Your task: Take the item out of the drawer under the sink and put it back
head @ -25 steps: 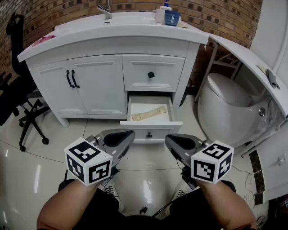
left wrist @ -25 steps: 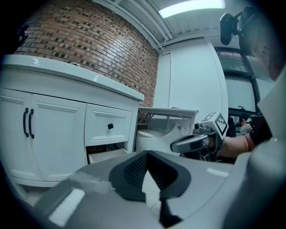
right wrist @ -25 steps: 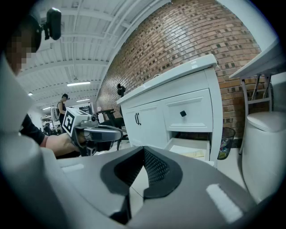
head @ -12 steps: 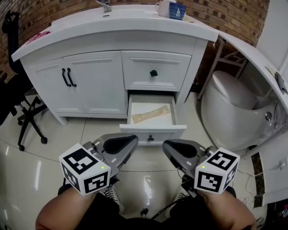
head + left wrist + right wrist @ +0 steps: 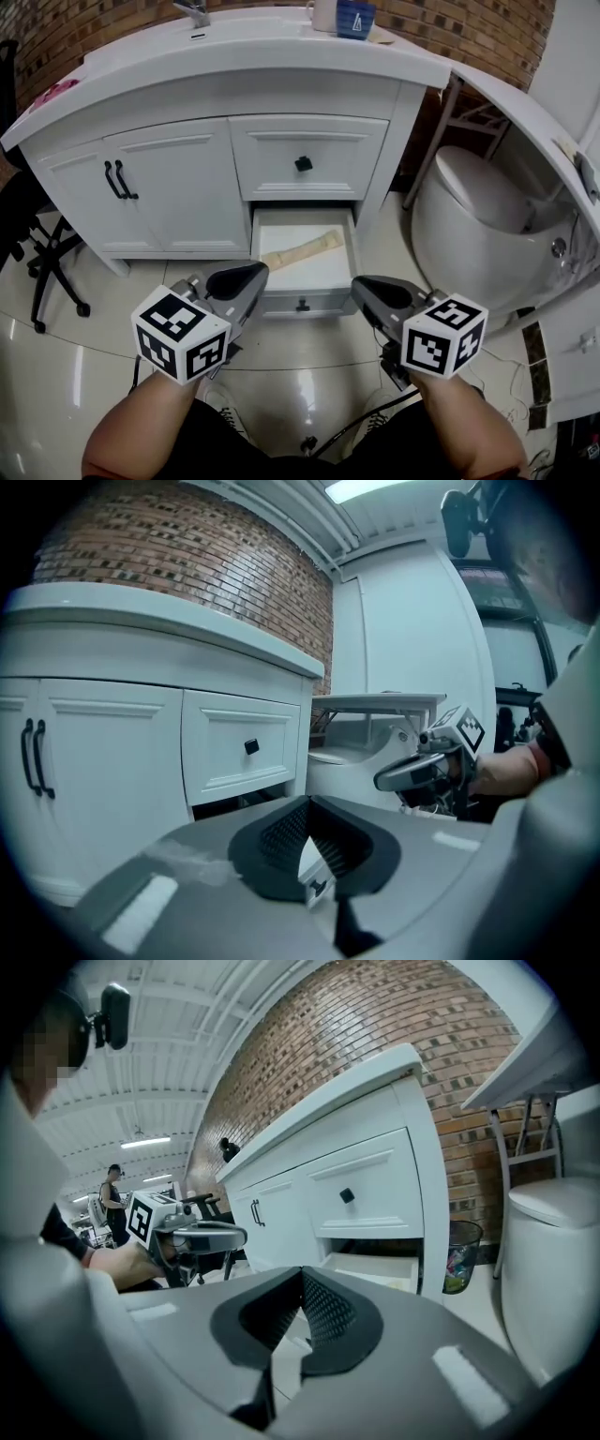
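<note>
The white vanity's lower drawer (image 5: 302,302) stands pulled out. A long beige item (image 5: 298,251) lies slantwise inside it. My left gripper (image 5: 246,277) hovers at the drawer front's left corner, shut and holding nothing. My right gripper (image 5: 367,289) sits just off the front's right corner, also shut and holding nothing. In the left gripper view the left gripper's (image 5: 309,829) dark pads meet, and the right gripper (image 5: 412,772) shows beyond them. In the right gripper view the right gripper's (image 5: 300,1309) pads meet, with the open drawer (image 5: 375,1269) ahead.
Above the open drawer is a shut drawer with a black knob (image 5: 303,163); cabinet doors (image 5: 141,192) lie to its left. A toilet (image 5: 469,216) stands at the right, an office chair (image 5: 37,253) at the left. Cups (image 5: 342,17) sit on the counter. A bin (image 5: 459,1252) stands beside the vanity.
Both grippers have moved forward, up to the open drawer's front corners, and the view has shifted left. Both stay shut. The beige item has not moved.
</note>
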`<state>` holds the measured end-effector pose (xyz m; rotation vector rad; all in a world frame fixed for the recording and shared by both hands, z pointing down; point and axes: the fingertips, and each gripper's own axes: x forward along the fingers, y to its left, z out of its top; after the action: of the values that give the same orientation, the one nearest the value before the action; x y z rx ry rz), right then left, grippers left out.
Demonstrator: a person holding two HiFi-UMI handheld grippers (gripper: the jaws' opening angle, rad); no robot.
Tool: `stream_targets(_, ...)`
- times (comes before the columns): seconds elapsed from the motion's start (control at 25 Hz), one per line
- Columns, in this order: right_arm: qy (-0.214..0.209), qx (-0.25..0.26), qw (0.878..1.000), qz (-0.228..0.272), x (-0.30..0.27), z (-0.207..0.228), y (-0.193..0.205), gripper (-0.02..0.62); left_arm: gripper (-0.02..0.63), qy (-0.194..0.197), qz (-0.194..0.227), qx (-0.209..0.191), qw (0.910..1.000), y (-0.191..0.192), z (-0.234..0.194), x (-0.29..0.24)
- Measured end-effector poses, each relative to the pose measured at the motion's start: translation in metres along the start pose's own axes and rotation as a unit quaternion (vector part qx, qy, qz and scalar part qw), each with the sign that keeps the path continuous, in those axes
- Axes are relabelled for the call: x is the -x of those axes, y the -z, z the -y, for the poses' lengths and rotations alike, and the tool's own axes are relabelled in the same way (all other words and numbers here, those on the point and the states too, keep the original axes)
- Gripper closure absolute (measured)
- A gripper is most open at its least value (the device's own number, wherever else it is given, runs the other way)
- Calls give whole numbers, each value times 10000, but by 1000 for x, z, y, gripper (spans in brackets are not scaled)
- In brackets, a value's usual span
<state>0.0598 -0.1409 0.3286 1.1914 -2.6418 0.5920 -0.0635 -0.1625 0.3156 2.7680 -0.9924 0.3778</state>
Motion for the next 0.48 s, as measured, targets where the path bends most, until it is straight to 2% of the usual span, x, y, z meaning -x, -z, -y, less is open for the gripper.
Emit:
stream_targets(0.2,-22,-200,9997,115,-9,20,-11,592,600,194,-222,205,9994,11,-3,-30)
stream_targets(0.48,-87,-144,9998,-90,-24,29,-2,592,600,260,-321,226,9989,16,-8,-41)
